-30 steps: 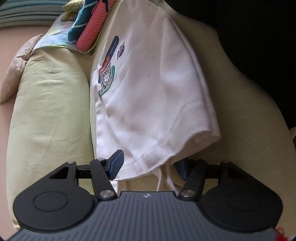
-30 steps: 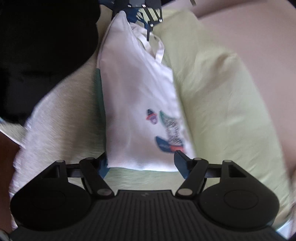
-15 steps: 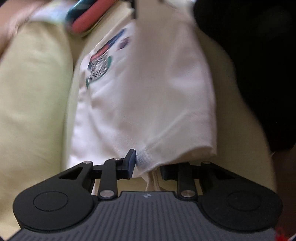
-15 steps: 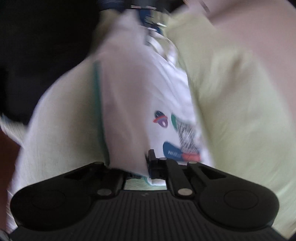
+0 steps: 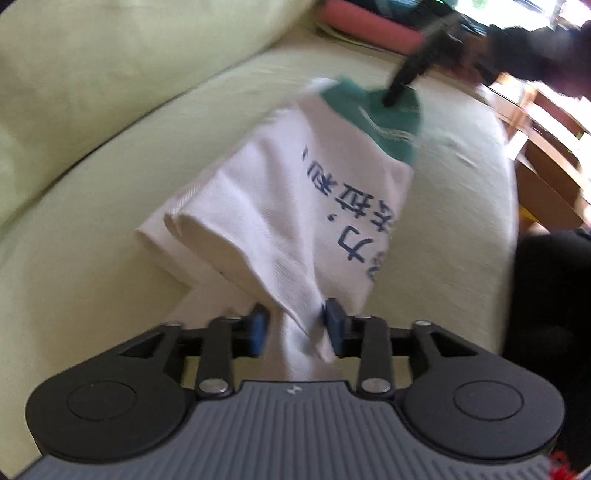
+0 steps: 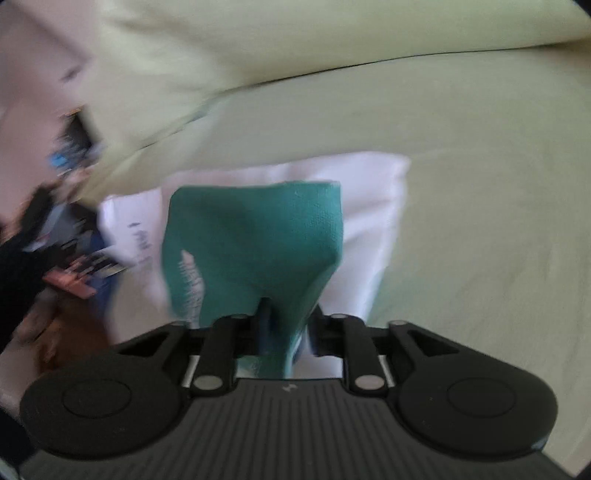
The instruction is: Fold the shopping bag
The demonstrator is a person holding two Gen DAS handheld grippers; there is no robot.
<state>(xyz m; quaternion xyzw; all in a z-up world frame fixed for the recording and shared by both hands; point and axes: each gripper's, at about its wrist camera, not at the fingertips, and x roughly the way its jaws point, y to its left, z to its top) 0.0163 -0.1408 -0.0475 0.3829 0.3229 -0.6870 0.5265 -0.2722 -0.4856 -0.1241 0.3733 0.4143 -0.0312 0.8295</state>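
Note:
The white cloth shopping bag [image 5: 295, 206] with blue printed characters and a green end [image 5: 384, 110] hangs lifted over the pale green sofa seat [image 5: 110, 206]. My left gripper [image 5: 295, 326] is shut on its white near edge. My right gripper [image 6: 286, 325] is shut on the green end [image 6: 255, 240], and it shows in the left wrist view as a dark tip [image 5: 402, 81] pinching that end. White bag fabric [image 6: 373, 206] lies under the green part on the seat.
The sofa backrest cushion [image 5: 129, 55] runs along the far side. A pink roll [image 5: 365, 29] lies at the back. A wooden piece of furniture [image 5: 546, 155] stands past the sofa's right edge. Dark clothing [image 5: 550, 295] fills the right side.
Both grippers closed on the bag's ends and lifted it off the seat. The bag has turned over, so the blue characters and green end now show instead of the picture print.

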